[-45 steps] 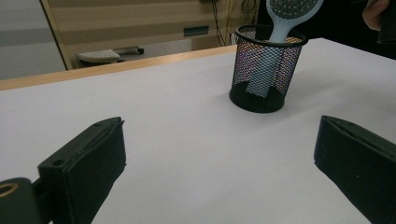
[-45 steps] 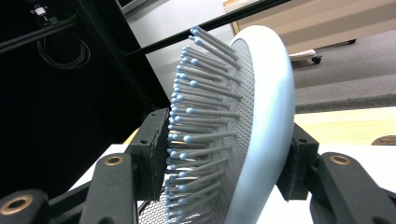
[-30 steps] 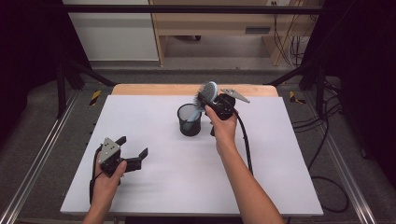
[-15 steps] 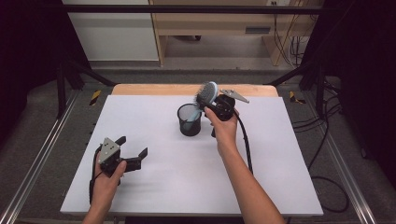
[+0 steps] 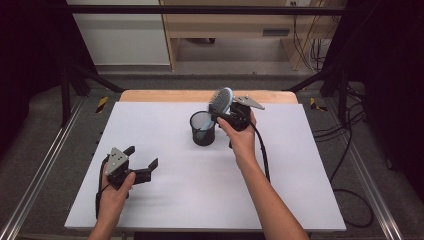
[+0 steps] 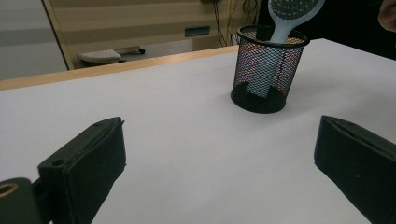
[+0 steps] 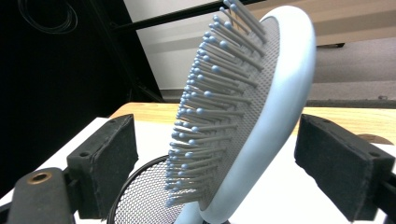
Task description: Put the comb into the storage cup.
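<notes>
Standing handle-down in the mesh cup (image 5: 203,128) near the upper middle of the high view, the brush (image 5: 220,101) is seen leaning to the right, its pale blue head well above the cup rim. In the left gripper view the handle can be made out through the mesh, reaching to the cup floor at the upper right of the frame.

The right gripper (image 5: 231,119) is held just beside the brush head at the upper centre of the high view. Its jaws have just been opening: in the right gripper view the brush head (image 7: 243,112) is framed between the two black pads with a gap on each side, so nothing is gripped and the brush is judged to rest on its own weight against the rim.

The left gripper (image 5: 141,163) is kept at the lower left of the high view, low over the white worktop (image 5: 300,170), its jaws spread wide and holding nothing.

The brush is judged light and stiff, a smooth plastic body that may slip under the pads, with bristles that give way when pressed. A hold is best taken across the hard edges of the head or on the narrow neck, not on the bristle face. The cup is judged light too, and could be tipped by the leaning head if it is nudged.
</notes>
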`<state>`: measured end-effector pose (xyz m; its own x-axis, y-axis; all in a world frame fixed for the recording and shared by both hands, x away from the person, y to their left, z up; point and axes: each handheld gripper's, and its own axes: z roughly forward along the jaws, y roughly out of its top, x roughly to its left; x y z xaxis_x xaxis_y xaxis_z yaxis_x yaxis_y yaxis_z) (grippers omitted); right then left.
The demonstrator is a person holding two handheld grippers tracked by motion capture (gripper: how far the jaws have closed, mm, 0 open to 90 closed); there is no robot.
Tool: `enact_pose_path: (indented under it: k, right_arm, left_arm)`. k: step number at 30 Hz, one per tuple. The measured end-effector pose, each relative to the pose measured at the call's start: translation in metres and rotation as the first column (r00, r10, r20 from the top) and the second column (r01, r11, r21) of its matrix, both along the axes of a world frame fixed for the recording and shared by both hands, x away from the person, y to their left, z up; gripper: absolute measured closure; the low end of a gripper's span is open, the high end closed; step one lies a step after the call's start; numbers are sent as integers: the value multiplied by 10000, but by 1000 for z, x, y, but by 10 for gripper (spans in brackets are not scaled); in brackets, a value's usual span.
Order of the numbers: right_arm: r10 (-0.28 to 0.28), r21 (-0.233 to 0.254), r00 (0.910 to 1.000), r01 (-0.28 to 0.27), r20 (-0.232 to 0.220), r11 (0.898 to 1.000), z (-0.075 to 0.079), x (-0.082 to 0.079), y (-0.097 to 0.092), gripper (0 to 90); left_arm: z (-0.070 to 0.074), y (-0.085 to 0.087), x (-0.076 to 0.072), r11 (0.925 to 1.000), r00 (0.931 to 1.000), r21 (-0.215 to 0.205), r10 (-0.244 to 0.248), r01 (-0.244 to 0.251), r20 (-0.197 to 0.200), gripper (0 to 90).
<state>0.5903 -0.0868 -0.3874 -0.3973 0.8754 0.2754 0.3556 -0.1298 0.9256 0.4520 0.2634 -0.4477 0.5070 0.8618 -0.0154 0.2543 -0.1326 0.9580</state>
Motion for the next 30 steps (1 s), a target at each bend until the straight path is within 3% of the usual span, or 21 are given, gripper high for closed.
enact_pose_path:
  k: [23, 30]
  right_arm:
    - [275, -1153, 9982, -213, 528, 9931, 12, -14, -2, 49]
    - [348, -1099, 9979, -287, 548, 9935, 17, -19, -6, 37]
  left_arm:
    - [0, 2, 0, 10000, 10000, -28, 60, -60, 2, 21]
    - [0, 2, 0, 10000, 10000, -24, 66, -66, 1, 21]
